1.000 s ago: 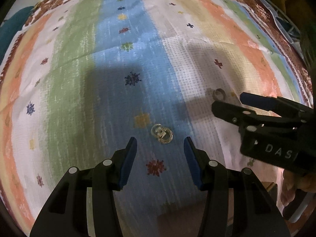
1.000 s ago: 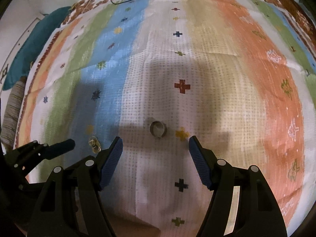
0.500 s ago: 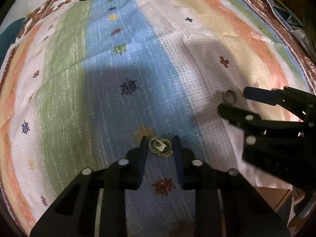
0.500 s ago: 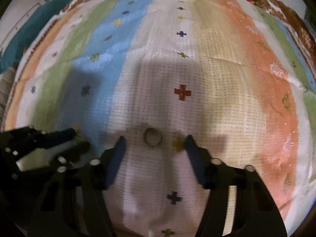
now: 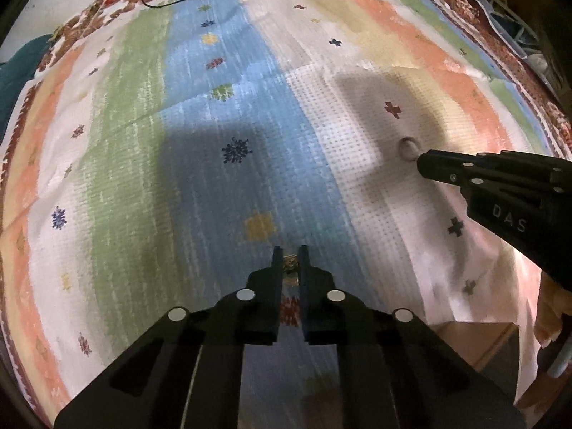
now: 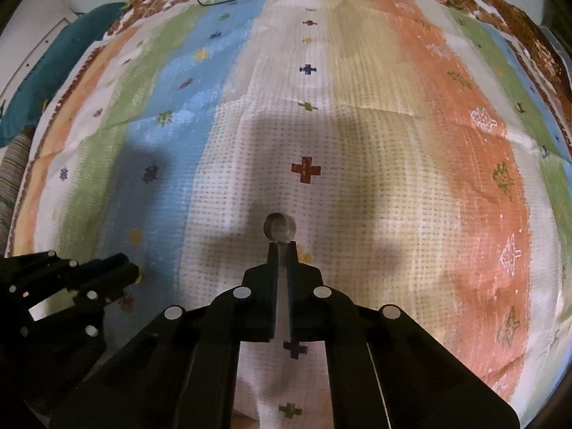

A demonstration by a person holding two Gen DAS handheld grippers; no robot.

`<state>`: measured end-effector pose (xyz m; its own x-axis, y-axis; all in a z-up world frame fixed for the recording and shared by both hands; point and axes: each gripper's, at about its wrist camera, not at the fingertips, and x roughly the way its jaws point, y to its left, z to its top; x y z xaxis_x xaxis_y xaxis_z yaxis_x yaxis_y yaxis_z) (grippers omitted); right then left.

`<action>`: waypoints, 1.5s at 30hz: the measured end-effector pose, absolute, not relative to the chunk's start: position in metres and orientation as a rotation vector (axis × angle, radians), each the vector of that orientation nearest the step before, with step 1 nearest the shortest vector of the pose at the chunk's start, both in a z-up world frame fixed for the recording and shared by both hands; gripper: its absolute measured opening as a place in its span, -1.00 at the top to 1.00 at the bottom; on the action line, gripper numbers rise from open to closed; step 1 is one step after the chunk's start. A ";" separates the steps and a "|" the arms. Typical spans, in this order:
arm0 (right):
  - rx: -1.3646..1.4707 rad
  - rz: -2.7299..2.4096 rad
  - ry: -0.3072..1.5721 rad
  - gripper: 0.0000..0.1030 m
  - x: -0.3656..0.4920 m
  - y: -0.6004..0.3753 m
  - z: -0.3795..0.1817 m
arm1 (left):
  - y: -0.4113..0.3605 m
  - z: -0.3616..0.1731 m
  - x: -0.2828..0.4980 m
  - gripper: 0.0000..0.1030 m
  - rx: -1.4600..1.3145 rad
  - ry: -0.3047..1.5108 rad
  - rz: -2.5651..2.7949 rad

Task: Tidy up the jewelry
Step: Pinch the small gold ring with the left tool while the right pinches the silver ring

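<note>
The silver ring stands on edge on the white stripe of the striped cloth, pinched at its near rim by my right gripper. My left gripper is clamped on the gold earring, on the blue stripe, well apart. The right gripper's side reads "DAS".

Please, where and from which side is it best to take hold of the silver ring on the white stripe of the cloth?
Probably by the near edge of its band, coming low along the cloth from the person's side. The silver ring appears to stand on edge, its opening facing the right gripper, so the thin band fits between the fingers, which look shut on that edge.
</note>
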<state>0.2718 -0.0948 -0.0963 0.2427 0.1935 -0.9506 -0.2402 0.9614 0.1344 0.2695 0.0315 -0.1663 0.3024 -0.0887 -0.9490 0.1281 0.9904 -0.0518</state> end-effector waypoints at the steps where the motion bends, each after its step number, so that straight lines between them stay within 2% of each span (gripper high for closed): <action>1: -0.042 0.298 1.290 0.90 0.270 -0.095 -0.095 | 0.032 -0.164 0.267 0.98 0.040 1.253 -0.134; 6: -0.021 0.309 1.276 0.96 0.259 -0.099 -0.086 | 0.040 -0.159 0.259 1.00 0.039 1.256 -0.110; 15: 0.010 0.311 1.254 0.93 0.261 -0.094 -0.076 | 0.046 -0.147 0.258 0.96 -0.051 1.241 -0.126; 16: 0.004 0.305 1.253 0.70 0.262 -0.093 -0.077 | 0.046 -0.148 0.260 0.88 -0.066 1.248 -0.137; 17: 0.004 0.301 1.248 0.19 0.264 -0.094 -0.078 | 0.044 -0.150 0.262 0.62 -0.075 1.256 -0.146; 18: 0.005 0.297 1.237 0.05 0.265 -0.094 -0.078 | 0.043 -0.152 0.262 0.51 -0.072 1.257 -0.155; 19: 0.002 0.294 1.236 0.05 0.267 -0.094 -0.079 | 0.042 -0.153 0.263 0.41 -0.064 1.257 -0.160; 32: -0.042 0.319 1.255 0.05 0.281 -0.085 -0.100 | 0.031 -0.177 0.278 0.13 0.018 1.287 -0.159; 37: -0.090 0.341 1.247 0.05 0.280 -0.077 -0.104 | 0.029 -0.181 0.280 0.13 0.038 1.294 -0.158; 39: -0.097 0.339 1.247 0.05 0.281 -0.075 -0.107 | 0.028 -0.182 0.281 0.18 0.047 1.298 -0.152; 42: -0.102 0.337 1.247 0.06 0.283 -0.074 -0.110 | 0.023 -0.183 0.280 0.51 0.072 1.298 -0.153; 43: -0.111 0.327 1.246 0.18 0.283 -0.074 -0.111 | 0.020 -0.184 0.280 0.61 0.081 1.298 -0.153; 44: -0.119 0.313 1.246 0.35 0.284 -0.074 -0.111 | 0.018 -0.184 0.279 0.61 0.090 1.296 -0.154; 45: -0.116 0.305 1.248 0.40 0.285 -0.076 -0.112 | 0.017 -0.184 0.280 0.62 0.091 1.298 -0.155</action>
<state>0.2849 -0.0764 -0.1118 0.2830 0.1638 -0.9450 -0.2898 0.9539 0.0786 0.2799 0.0169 -0.1837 0.2613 -0.0638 -0.9632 0.1654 0.9860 -0.0204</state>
